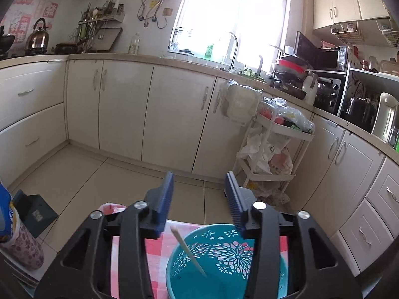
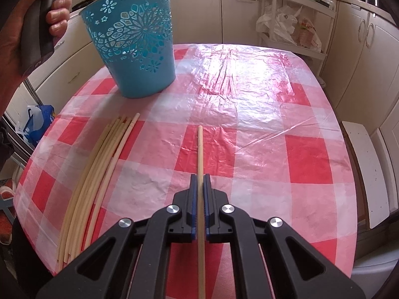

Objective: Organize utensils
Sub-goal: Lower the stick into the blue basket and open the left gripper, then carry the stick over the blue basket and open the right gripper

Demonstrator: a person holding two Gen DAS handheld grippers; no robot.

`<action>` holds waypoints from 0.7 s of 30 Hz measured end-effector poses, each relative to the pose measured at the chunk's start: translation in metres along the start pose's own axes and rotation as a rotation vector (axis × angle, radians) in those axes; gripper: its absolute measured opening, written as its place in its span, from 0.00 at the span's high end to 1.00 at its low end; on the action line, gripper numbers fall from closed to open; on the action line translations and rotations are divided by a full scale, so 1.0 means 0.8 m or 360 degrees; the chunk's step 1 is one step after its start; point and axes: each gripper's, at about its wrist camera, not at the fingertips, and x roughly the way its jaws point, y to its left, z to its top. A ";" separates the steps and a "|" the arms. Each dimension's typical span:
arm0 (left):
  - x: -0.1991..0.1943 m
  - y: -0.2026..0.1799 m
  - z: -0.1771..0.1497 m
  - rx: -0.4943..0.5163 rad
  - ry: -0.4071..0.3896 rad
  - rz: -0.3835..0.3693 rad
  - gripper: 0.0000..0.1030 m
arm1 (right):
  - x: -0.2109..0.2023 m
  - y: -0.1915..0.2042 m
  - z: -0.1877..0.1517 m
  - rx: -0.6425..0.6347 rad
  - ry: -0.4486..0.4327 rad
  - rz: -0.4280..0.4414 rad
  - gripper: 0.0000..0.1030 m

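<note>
My right tool (image 2: 199, 182) clamps one chopstick (image 2: 200, 154) pointing to 12 o'clock over the desk (image 2: 261, 124). The loose chopsticks (image 2: 99, 172) lie at 9 o'clock, the teal bin (image 2: 134, 42) at 11. My left tool (image 1: 199, 186) gapes wide and empty above that bin.

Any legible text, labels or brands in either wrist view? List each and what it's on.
"AXE": green bottle on the windowsill behind the sink, left wrist view.
Large Chinese characters on the pink wall posters: too blurred to read.
Print on the plastic bags in the white trolley: too small to read.
Label on the dark box on the floor: illegible.
Right wrist view: nothing readable.
</note>
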 end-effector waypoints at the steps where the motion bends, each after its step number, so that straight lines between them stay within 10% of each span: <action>1: -0.004 0.003 0.001 0.0005 0.0001 -0.0001 0.53 | -0.007 -0.005 0.001 0.0043 -0.0027 0.0035 0.95; 14: -0.107 0.114 -0.031 -0.0428 -0.0041 -0.0019 0.29 | -0.142 0.034 0.164 0.0162 -0.1057 0.0443 0.95; 21: -0.129 0.161 -0.088 -0.0600 0.0037 0.0000 0.29 | -0.090 0.084 0.287 0.0139 -0.1157 0.0456 0.95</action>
